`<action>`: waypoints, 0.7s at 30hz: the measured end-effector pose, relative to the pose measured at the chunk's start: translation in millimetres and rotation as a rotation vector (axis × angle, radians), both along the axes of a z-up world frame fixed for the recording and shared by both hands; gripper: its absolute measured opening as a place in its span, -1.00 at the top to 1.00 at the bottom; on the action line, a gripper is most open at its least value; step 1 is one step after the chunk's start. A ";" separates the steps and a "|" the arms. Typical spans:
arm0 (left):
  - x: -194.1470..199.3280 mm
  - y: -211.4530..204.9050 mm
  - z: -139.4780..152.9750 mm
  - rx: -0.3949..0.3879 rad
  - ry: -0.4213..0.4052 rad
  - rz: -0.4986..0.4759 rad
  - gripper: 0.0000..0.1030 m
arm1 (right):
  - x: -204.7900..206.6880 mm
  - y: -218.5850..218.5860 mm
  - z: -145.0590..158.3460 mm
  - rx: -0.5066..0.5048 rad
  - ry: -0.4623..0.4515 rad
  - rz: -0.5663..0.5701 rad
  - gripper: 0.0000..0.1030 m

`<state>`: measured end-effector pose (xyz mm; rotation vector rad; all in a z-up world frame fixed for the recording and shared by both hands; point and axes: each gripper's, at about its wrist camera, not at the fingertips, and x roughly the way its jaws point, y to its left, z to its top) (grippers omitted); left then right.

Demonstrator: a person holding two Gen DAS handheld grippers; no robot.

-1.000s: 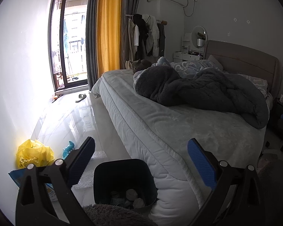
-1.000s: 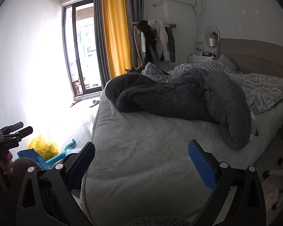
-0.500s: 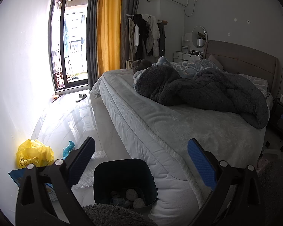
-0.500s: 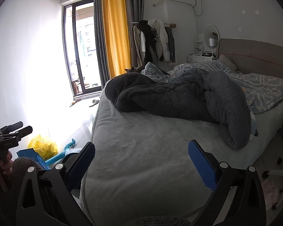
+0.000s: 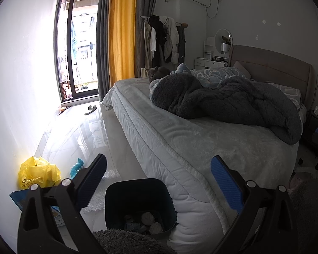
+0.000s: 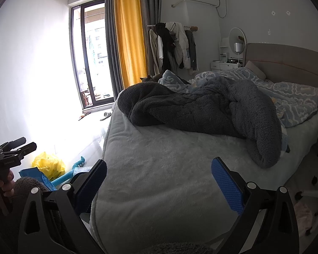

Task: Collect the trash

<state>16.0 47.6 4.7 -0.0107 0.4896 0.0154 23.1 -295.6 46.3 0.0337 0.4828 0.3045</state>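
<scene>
A dark bin [image 5: 137, 192] stands on the floor at the bed's near corner, with several crumpled white wads [image 5: 148, 219] inside. My left gripper [image 5: 159, 180] is open and empty, held above and just behind the bin. A yellow plastic bag [image 5: 39, 174] lies by the left wall, with a blue packet [image 5: 21, 196] and bubble wrap [image 5: 108, 176] near it. My right gripper [image 6: 159, 182] is open and empty over the bed's near end. The yellow bag [image 6: 49, 165] and blue packet [image 6: 35, 176] also show in the right wrist view.
The bed [image 5: 212, 139] fills the right, with a dark grey fleece blanket [image 5: 222, 101] and a grey cat [image 5: 159, 73] on it. A teal toy [image 5: 77, 167] and a slipper [image 5: 91, 109] lie on the glossy floor. The left gripper's body [image 6: 8, 158] shows at the right view's left edge.
</scene>
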 end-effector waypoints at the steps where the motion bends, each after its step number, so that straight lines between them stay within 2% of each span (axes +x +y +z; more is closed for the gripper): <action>1: 0.2 0.3 0.0 0.000 0.000 0.000 -0.94 | 0.2 0.1 0.1 -0.001 0.000 0.000 -0.94; 21: 0.1 -0.3 0.1 0.000 0.000 0.000 -0.94 | 0.4 -1.2 0.1 -0.004 0.001 0.001 -0.94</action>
